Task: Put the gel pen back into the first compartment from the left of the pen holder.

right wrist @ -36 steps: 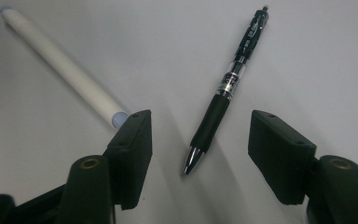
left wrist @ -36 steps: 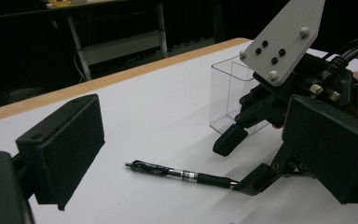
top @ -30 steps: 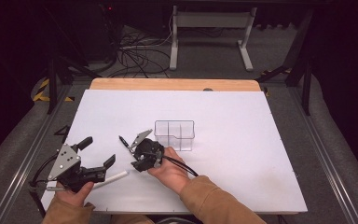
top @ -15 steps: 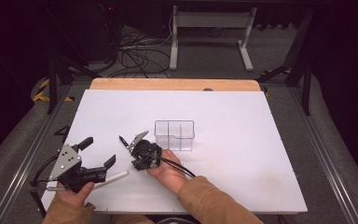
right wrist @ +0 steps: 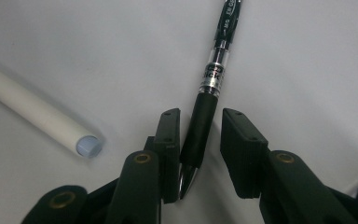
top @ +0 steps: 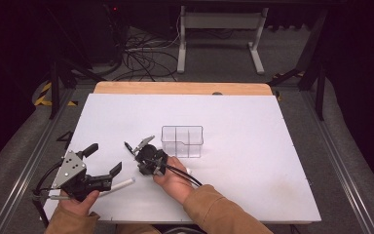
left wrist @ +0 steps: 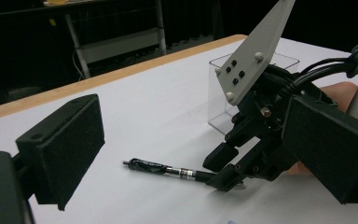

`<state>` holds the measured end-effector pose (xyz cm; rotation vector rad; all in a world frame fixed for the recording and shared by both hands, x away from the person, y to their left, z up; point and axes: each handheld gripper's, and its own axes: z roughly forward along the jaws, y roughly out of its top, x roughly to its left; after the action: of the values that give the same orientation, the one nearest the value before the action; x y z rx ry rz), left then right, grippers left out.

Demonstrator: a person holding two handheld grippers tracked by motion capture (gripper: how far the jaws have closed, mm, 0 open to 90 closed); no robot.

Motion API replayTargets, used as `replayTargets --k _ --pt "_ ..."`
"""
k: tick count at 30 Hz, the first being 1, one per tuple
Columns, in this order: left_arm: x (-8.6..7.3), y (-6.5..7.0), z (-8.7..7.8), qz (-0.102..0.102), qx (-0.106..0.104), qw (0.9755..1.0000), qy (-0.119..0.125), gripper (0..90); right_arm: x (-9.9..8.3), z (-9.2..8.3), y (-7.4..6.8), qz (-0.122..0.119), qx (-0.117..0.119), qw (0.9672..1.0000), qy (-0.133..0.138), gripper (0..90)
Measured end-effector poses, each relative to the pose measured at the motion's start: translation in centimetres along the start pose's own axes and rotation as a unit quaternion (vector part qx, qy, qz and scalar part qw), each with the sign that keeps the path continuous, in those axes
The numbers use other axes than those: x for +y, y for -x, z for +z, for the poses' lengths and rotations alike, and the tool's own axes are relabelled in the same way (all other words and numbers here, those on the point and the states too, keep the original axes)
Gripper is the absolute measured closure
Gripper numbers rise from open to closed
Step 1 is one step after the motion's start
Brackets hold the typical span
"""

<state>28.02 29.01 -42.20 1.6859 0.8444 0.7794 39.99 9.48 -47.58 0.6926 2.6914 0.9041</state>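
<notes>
White plastic tube lies just beside the right gripper, whose jaws have just been closing around a black pen, not yet pinching; left gripper gapes wide, empty; clear box near.

The white table top is lit evenly from above, while everything around it is left dark. Soft shadows are cast beneath the pen and the white tube. The near black pads in the left gripper view are rendered blurred.
</notes>
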Motion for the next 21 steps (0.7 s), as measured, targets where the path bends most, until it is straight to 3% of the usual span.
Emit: replayTargets --k 10,15,21 --pt "-0.04 0.07 0.02 -0.003 -0.001 1.0000 0.000 6.3 0.08 0.03 -0.28 0.026 -0.016 0.9995 0.000 73.5" --pt "-0.04 0.06 0.04 -0.002 -0.001 1.0000 0.000 6.3 0.11 0.06 -0.85 0.027 -0.033 0.9991 0.000 77.6" --pt "-0.03 0.06 0.04 -0.001 0.000 1.0000 0.000 6.3 0.15 0.08 -0.82 0.039 -0.033 0.9987 0.000 80.0"
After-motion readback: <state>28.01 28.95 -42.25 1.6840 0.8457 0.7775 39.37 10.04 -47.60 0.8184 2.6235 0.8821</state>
